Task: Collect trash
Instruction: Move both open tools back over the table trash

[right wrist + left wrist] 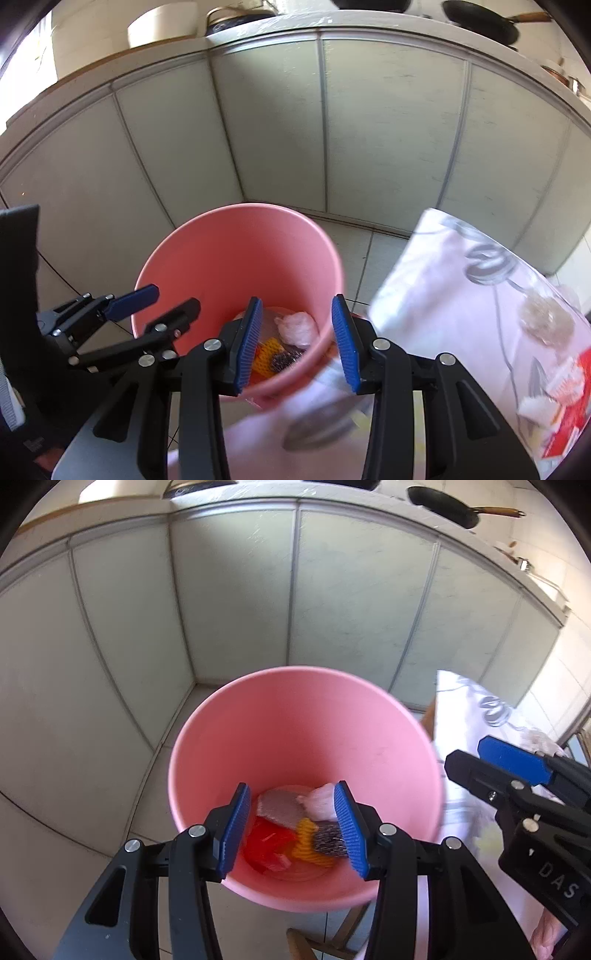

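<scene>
A pink bin (303, 720) stands on the floor by the cabinets; it also shows in the right wrist view (240, 251). Inside lie a red wrapper (271, 840), a yellow mesh scrap (308, 843), a grey metal scrubber (328, 838), a white crumpled plastic lump (321, 801) and a greyish piece (279, 806). My left gripper (293, 829) is open and empty above the bin. My right gripper (297, 343) is open and empty over the bin's right rim; it also shows in the left wrist view (491, 764). The left gripper shows in the right wrist view (166, 301).
A table with a pale patterned cloth (461, 295) sits right of the bin, with a crumpled tissue (546, 321) and red-and-white packaging (565, 398) on it. Pale green cabinet doors (236, 590) stand behind. A black pan (447, 506) sits on the counter above.
</scene>
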`<state>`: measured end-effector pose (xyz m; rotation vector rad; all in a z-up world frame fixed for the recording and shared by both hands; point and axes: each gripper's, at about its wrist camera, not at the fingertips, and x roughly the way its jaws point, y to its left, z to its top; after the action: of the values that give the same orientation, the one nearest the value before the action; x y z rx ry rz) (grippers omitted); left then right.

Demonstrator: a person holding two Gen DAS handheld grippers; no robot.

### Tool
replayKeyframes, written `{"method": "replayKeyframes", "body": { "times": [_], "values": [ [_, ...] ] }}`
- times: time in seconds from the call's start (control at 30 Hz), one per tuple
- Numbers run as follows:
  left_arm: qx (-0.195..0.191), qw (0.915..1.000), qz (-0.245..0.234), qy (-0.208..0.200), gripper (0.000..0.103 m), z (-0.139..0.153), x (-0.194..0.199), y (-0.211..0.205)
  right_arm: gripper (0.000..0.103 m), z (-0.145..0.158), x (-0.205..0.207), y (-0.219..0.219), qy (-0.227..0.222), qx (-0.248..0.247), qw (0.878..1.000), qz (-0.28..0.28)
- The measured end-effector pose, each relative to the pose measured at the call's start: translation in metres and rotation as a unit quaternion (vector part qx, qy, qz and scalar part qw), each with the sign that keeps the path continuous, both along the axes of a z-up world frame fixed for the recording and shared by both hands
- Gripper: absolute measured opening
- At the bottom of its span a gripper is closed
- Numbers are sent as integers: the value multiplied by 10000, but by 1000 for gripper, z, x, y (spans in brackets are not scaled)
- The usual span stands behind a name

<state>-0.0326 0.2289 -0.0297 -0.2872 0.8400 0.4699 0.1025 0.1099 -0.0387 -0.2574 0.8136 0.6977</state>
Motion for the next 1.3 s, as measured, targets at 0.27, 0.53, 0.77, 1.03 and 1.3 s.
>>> {"method": "replayKeyframes", "body": {
  "times": [0.27, 0.53, 0.77, 1.03, 1.3],
  "values": [
    [67, 9973, -695, -238, 47, 24, 2, -55, 49, 16, -17, -67, -167, 65, 9982, -575],
    [55, 9879, -1478, -469, 47, 40, 13, -124, 49, 26, -33, -148, -312, 123, 9892, -1427],
    [186, 9756, -2137, -475, 48, 43, 25, -188, 49, 27, -50, -211, -422, 211, 9757, -2142],
    [346, 9592, -2781, -383, 48, 35, 33, -239, 49, 10, -58, -271, -83, 309, 9625, -2693],
    [432, 9453, -3220, -287, 48, 25, 42, -272, 49, -1, -61, -312, 25, 345, 9510, -3071]
  ]
}}
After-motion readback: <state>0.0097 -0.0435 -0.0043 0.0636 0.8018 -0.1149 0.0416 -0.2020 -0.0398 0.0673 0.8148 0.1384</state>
